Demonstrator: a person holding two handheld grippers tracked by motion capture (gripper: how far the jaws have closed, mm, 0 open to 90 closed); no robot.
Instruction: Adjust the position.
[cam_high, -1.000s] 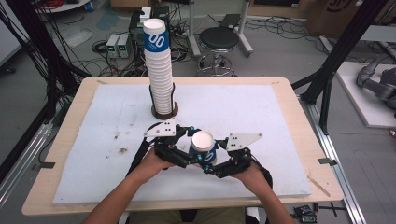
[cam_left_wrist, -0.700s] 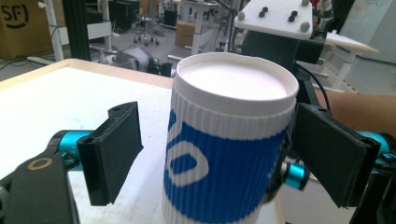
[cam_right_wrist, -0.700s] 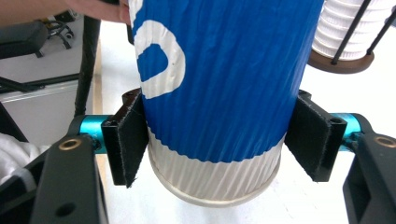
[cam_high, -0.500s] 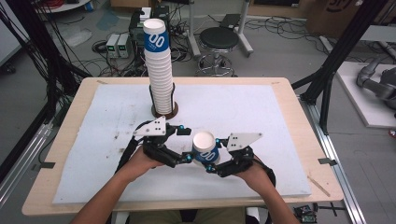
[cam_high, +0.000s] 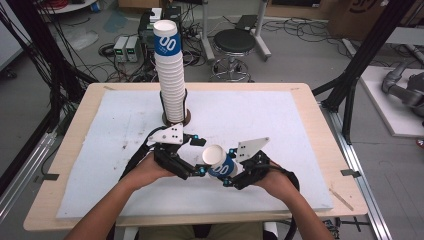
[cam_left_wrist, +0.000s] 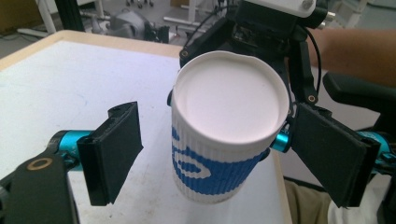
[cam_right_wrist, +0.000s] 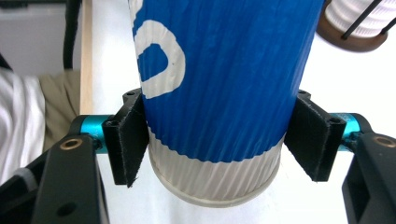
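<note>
At the lower centre of the high view, the right tongs clamp the light, crushable blue-and-white ribbed paper cup near its stiffer base, while the left tongs stand open around its rim.

A pale wooden bench topped with a white foam sheet stands on a grey concrete floor. Behind it sits a round black stool on a chrome base, with grey power boxes and tangled black cables lying near it. Black metal frame struts rise at the right and a brown cardboard box stands at the far right. Light is even and soft.
</note>
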